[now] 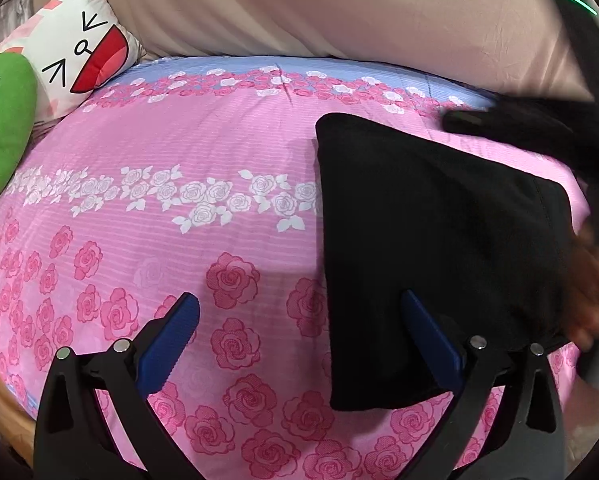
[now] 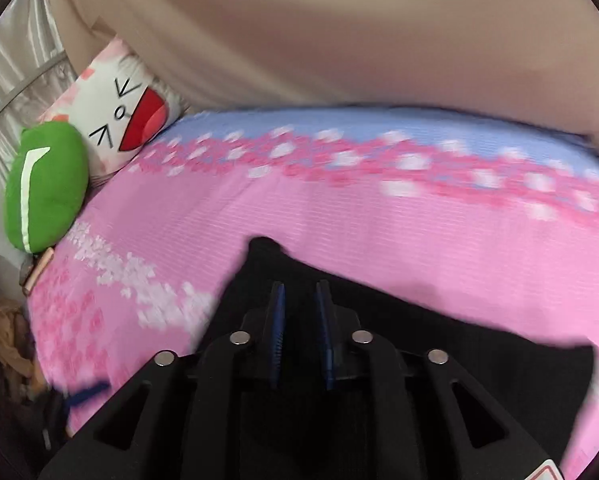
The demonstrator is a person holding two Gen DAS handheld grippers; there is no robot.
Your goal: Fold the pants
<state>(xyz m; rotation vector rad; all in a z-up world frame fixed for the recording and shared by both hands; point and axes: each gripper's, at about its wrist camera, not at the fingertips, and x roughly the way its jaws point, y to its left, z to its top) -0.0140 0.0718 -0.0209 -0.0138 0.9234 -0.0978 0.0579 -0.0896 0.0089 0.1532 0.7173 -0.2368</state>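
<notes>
One pair of black pants (image 1: 431, 248) lies on the bed, folded down to a compact, roughly rectangular bundle toward the right side of the pink rose-print bedspread (image 1: 187, 152). Its edges look fairly square from the left wrist view, with a seam showing near the right edge. I'd judge the folding is at or close to its last step, with the bundle being let go or tidied.

The right gripper (image 2: 301, 332) hovers right over the dark cloth, its blue pads standing a narrow gap apart. I see no fabric pinched between them, so it seems to hold nothing, though the motion blur keeps me from being sure about any contact below. In the left view a hand (image 1: 591, 300) on that tool's handle shows, blurred, at the bundle's right edge.

The left gripper (image 1: 299, 312) is spread wide and holds nothing; one finger hangs over bare bedspread, the other over the near left corner of the pants.

What comes next, I think, is either a last half-fold or simply pressing the bundle flat and drawing both tools clear without dragging a layer open.

Further off, a green plush (image 1: 3, 128) and a cartoon-face pillow (image 1: 83, 56) sit by the head of the bed, well apart from the pants.
</notes>
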